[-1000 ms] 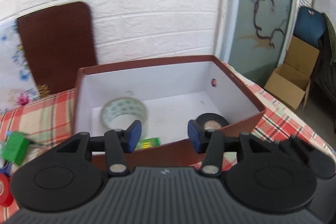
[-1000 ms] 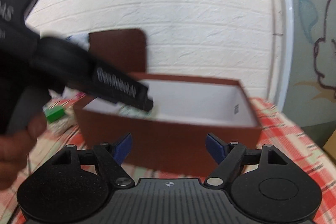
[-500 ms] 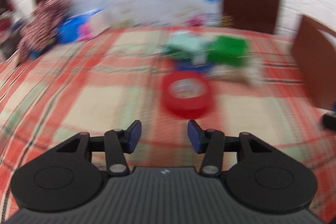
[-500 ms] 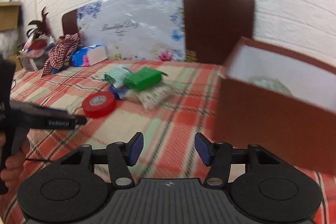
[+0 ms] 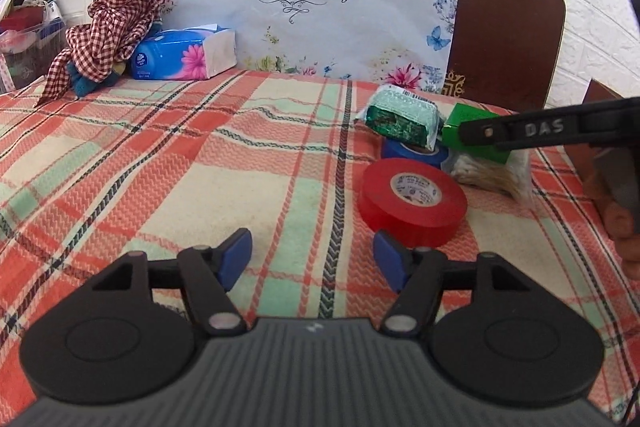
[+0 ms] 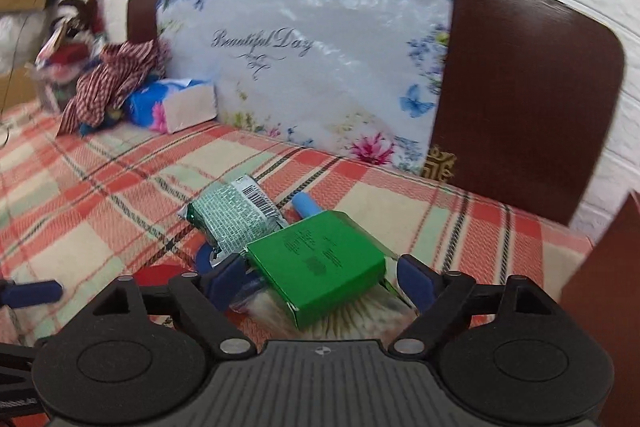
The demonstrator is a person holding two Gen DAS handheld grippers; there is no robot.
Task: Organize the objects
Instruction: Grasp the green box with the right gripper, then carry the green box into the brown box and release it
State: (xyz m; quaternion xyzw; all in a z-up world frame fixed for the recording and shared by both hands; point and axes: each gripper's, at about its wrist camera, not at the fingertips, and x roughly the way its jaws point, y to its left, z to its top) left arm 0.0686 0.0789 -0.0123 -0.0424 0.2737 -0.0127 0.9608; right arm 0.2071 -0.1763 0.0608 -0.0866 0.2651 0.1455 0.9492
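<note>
A red tape roll [image 5: 414, 201] lies on the plaid cloth, just ahead and right of my open, empty left gripper [image 5: 312, 259]. Behind it lie a blue tape roll [image 5: 412, 153], a green-white wrapped packet [image 5: 400, 115] and a green box [image 5: 476, 137]. My right gripper [image 6: 324, 277] is open, its fingers on either side of the green box [image 6: 316, 261], which rests on a clear bag [image 6: 360, 311]. The packet [image 6: 232, 223] lies left of the box. The brown box's edge [image 6: 600, 291] shows at the far right.
A tissue pack [image 5: 184, 55] and a checked cloth [image 5: 108, 27] sit at the back left. A floral board [image 5: 308, 7] and a brown panel [image 5: 508, 39] lean on the white wall. The right gripper's arm [image 5: 548, 131] crosses the left wrist view.
Both grippers swung left, away from the brown box, toward the pile of objects. The right gripper came down around the green box. The left gripper opened wider near the red tape.
</note>
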